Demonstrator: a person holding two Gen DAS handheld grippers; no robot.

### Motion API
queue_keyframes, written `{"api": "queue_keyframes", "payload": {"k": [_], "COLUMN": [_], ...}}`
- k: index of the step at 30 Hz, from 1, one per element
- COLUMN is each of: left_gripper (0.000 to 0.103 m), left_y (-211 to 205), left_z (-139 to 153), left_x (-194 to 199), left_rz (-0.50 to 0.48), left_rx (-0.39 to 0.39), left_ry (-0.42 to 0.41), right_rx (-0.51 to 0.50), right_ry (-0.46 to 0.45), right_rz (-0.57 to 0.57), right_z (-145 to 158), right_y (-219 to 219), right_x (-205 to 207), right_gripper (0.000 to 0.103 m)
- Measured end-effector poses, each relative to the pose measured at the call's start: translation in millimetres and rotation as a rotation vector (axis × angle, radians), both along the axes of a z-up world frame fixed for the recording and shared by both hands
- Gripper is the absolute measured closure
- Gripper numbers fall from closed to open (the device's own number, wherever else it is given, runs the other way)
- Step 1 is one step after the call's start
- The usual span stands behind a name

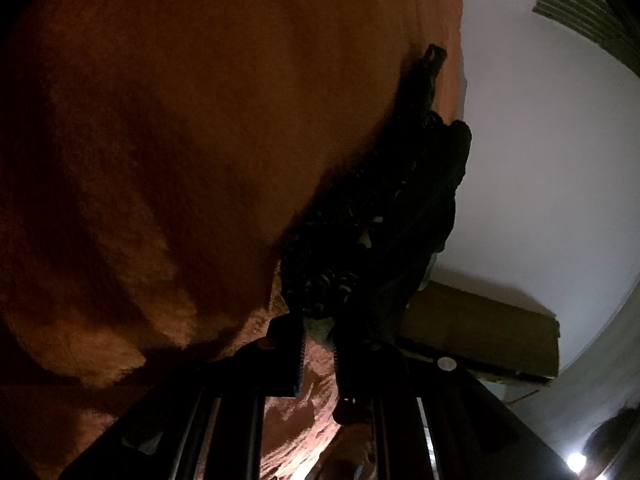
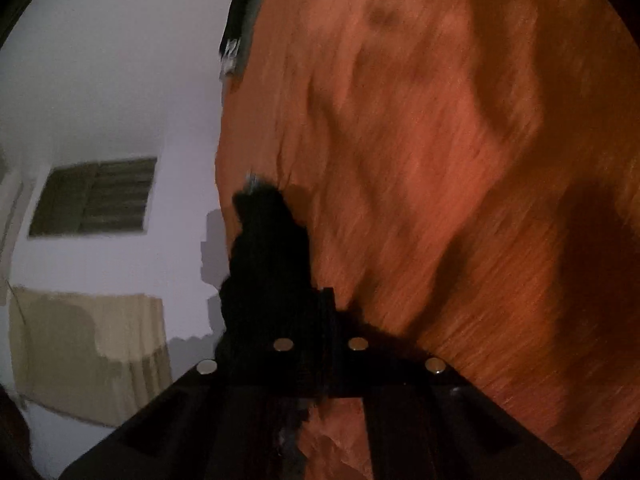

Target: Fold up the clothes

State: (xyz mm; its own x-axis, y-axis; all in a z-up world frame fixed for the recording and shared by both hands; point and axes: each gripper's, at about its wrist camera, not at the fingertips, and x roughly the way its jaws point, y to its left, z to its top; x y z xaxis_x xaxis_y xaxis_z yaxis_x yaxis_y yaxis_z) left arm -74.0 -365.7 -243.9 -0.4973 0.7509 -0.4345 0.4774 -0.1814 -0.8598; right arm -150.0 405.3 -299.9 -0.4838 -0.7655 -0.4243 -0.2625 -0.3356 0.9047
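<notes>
A dark patterned garment (image 1: 384, 208) hangs in front of an orange fuzzy cloth (image 1: 192, 128). In the left wrist view my left gripper (image 1: 320, 344) is shut on the garment's lower edge, which is bunched between the fingers. In the right wrist view my right gripper (image 2: 304, 320) is shut on a black bunch of the same garment (image 2: 268, 248), with the orange cloth (image 2: 440, 160) filling the right side behind it. Both cameras look upward. The rest of the garment is hidden.
A white wall or ceiling (image 1: 540, 140) with a slatted vent (image 1: 576, 12) is on the right of the left wrist view, above a cardboard box (image 1: 484, 332). The right wrist view shows a louvred window (image 2: 96, 196) and a beige curtain (image 2: 88, 352).
</notes>
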Motion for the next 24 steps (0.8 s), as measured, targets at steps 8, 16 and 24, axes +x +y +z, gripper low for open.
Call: {"api": "queue_keyframes", "payload": {"k": [8, 16, 24], "left_gripper": [0.086, 0.086, 0.089], "left_y": [19.7, 3.1, 44.2], "left_z": [-28.7, -21.5, -30.0], "left_x": [92.5, 112.8, 90.0], "left_rz": [-0.012, 0.011, 0.034], "left_rx": [-0.023, -0.022, -0.075], "left_ry": [-0.006, 0.000, 0.050], "right_rx": [0.026, 0.125, 0.456], "right_ry": [0.098, 0.186, 0.435], "right_rz": [0.104, 0.277, 0.518], "right_z": [23.2, 41.9, 89.6], "right_y": [4.5, -29.4, -90.1], "right_x": [1.4, 3.2, 18.2], "right_gripper": [0.101, 0.101, 0.101]}}
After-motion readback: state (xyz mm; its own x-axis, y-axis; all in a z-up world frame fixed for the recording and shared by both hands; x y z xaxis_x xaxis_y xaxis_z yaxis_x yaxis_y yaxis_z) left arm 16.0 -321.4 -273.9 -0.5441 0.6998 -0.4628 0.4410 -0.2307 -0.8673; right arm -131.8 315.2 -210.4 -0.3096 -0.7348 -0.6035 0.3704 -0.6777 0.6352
